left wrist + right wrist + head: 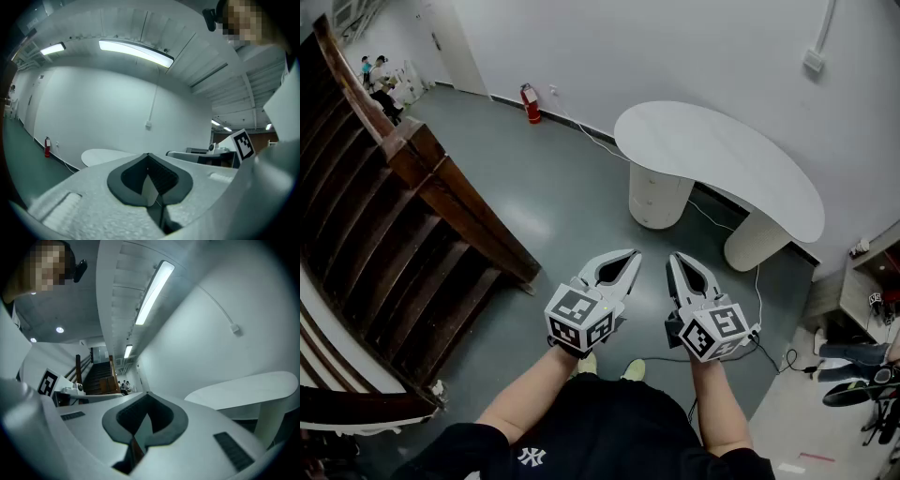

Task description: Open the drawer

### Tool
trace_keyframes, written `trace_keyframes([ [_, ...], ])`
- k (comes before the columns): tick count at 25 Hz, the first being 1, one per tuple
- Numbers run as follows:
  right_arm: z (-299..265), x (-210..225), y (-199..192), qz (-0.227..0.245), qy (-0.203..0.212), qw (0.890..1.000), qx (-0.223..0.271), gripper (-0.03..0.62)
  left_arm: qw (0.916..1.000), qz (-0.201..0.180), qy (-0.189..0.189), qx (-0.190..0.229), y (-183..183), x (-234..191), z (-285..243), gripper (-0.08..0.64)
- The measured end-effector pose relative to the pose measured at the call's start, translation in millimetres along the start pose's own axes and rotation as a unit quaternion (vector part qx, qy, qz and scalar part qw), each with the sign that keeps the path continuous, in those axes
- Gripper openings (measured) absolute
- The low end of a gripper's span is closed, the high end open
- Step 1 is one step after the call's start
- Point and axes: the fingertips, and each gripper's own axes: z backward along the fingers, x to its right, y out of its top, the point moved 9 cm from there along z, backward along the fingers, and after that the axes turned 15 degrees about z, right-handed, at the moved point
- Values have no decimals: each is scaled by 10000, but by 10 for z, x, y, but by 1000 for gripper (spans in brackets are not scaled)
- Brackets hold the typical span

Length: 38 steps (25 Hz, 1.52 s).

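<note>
A white kidney-shaped table (722, 155) stands ahead on two round pedestals. The left pedestal (657, 195) shows faint horizontal lines like drawer fronts; I cannot make out a handle. My left gripper (633, 253) and right gripper (673, 255) are held side by side at waist height, well short of the table, pointing toward it. Both are shut with nothing between the jaws. In the left gripper view the left gripper (149, 154) has its tips together, with the table (105, 157) far off. The right gripper (147, 393) is also shut, with the table (243, 390) off to its right.
A dark wooden staircase (412, 216) fills the left side. A red fire extinguisher (531, 103) stands by the far wall. Cables (769, 352) trail over the grey floor. A shelf unit (872, 281) and a person's legs (853, 361) are at the right edge.
</note>
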Motion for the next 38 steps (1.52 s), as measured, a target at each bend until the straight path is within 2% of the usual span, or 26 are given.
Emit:
trace_keyframes([
  [5,38,-18,-9,237,-10,9997,-68,14,10000,41,35,-12,-34,15,9,8],
  [11,96,-34,-27,255,20,9996,-100,14,10000,39,33,-41,-90,81,19,8],
  [19,211,243,-80,-409,115,9990,116,15,9999,6,97,-32,-130,114,-97,8],
  [24,276,440,-156,-627,137,9978,181,15,9997,4,229,42,-136,72,-179,8],
  [31,219,572,-243,-720,136,9972,143,15,9994,94,327,54,-186,-16,-289,8],
  [38,-73,743,-355,-803,51,9968,-23,17,9995,119,276,-34,-138,-265,-555,8],
])
